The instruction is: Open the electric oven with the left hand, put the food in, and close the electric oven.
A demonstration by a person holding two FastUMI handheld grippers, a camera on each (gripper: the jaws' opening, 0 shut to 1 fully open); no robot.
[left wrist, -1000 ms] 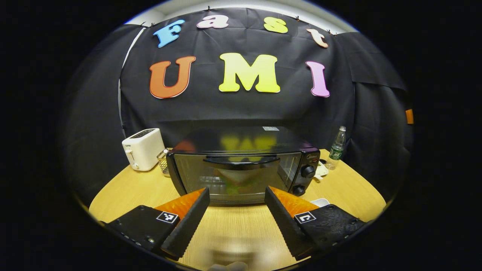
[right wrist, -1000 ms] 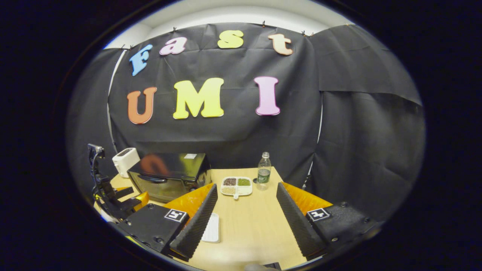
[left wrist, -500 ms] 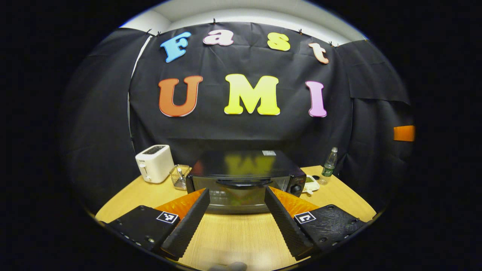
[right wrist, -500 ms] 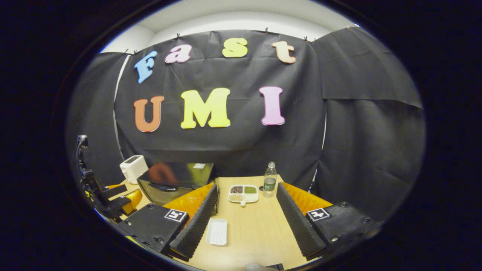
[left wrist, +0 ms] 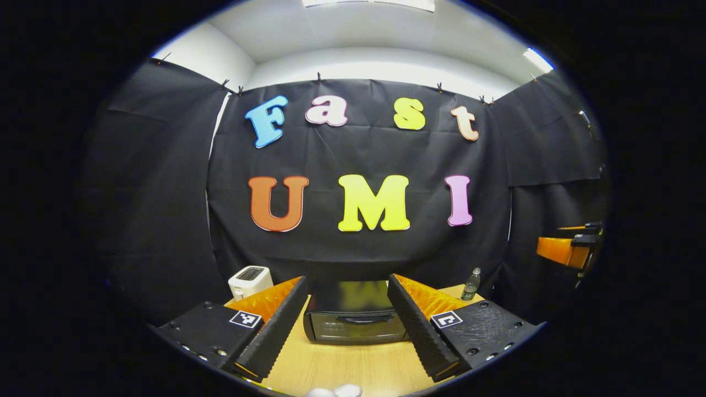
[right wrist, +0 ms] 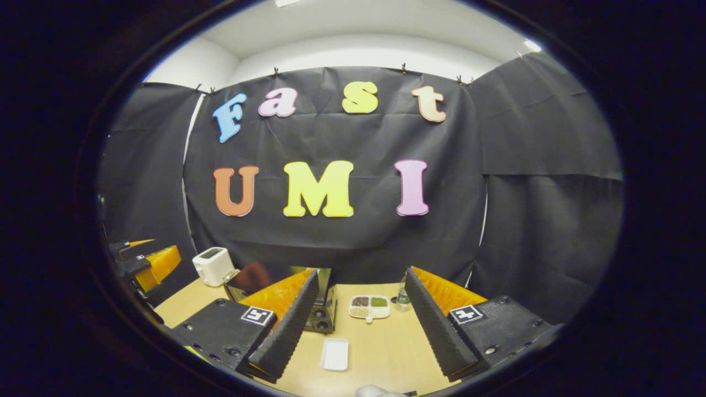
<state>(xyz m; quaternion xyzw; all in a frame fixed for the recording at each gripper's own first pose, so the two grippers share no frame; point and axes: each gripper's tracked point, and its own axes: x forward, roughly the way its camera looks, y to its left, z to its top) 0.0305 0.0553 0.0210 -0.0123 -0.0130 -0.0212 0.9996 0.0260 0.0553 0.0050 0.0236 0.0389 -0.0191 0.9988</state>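
Left gripper view: the left tongs (left wrist: 346, 320) stand wide, empty, framing the closed electric oven (left wrist: 356, 320) on the worktop (left wrist: 353, 366) (toaster (left wrist: 250, 280) left). Right gripper view: the right tongs (right wrist: 361, 325) gape, holding nothing; food tray (right wrist: 369, 306) beside the oven, well ahead.

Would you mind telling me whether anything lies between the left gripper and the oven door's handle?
Nothing visible does: the left gripper faces the oven with bare table between them, and the handle is unobstructed on the closed door.
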